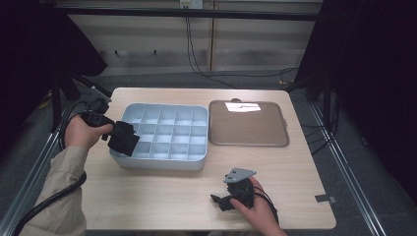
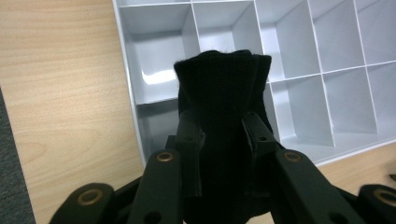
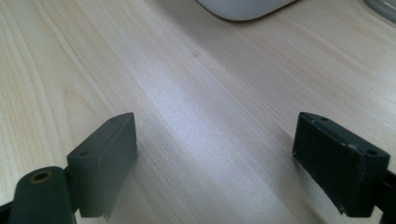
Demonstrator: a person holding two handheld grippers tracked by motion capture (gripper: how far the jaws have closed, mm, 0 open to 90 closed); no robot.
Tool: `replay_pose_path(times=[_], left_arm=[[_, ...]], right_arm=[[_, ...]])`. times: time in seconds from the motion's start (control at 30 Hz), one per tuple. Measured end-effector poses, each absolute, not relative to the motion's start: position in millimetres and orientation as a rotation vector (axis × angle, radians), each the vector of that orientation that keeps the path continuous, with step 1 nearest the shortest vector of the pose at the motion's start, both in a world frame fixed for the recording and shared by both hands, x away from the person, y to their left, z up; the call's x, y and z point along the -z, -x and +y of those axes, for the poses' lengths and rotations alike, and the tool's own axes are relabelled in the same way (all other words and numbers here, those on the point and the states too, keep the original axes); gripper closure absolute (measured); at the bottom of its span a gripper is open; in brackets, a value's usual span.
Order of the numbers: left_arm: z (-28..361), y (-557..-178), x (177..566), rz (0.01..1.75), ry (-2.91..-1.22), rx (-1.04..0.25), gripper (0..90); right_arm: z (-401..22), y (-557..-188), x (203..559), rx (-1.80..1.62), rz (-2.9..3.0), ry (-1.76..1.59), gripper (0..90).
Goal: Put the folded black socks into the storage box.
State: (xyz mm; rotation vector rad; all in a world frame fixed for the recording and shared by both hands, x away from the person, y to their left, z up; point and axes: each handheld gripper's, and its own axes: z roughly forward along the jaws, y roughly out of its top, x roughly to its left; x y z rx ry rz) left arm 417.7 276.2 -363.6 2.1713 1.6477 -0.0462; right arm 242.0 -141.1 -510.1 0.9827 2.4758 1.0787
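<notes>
Your right gripper (image 1: 227,195) rests low on worktop (image 1: 162,196) near front edge, fingers (image 3: 105,158) spread wide, bare wood between them. Farther off at left, your left gripper (image 1: 110,132) has fingers (image 2: 189,140) clamped on rolled black cloth (image 2: 222,98), cloth poking past fingertips, held over left edge of pale blue divided tray (image 1: 196,162), above its near-left compartments. Just right of tray, apart from it, flat brown lid (image 1: 248,125) lies on worktop
</notes>
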Motion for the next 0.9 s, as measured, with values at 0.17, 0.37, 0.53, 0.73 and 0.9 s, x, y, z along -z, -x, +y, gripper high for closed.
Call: replay_pose_path(times=[0.17, 0.37, 0.53, 0.73, 0.9], left_arm=[[279, -419, 372, 1.67, -2.169, 0.049, 72.3], [282, -420, 377, 1.704, -2.178, 0.024, 72.3], [284, -420, 381, 1.717, -2.179, 0.025, 72.3], [281, -421, 385, 1.725, -2.212, 0.0, 72.3], [277, -422, 387, 1.726, -2.238, -0.019, 72.2]], right_arm=[[-141, -242, 510, -1.078, 2.476, -0.983, 13.2], [-141, -242, 510, -1.079, 2.476, -0.982, 13.2], [-141, -242, 510, -1.078, 2.476, -0.982, 13.3], [-141, -242, 510, -1.079, 2.477, -0.982, 13.3], [-141, -241, 510, -1.077, 2.478, -0.984, 13.3]])
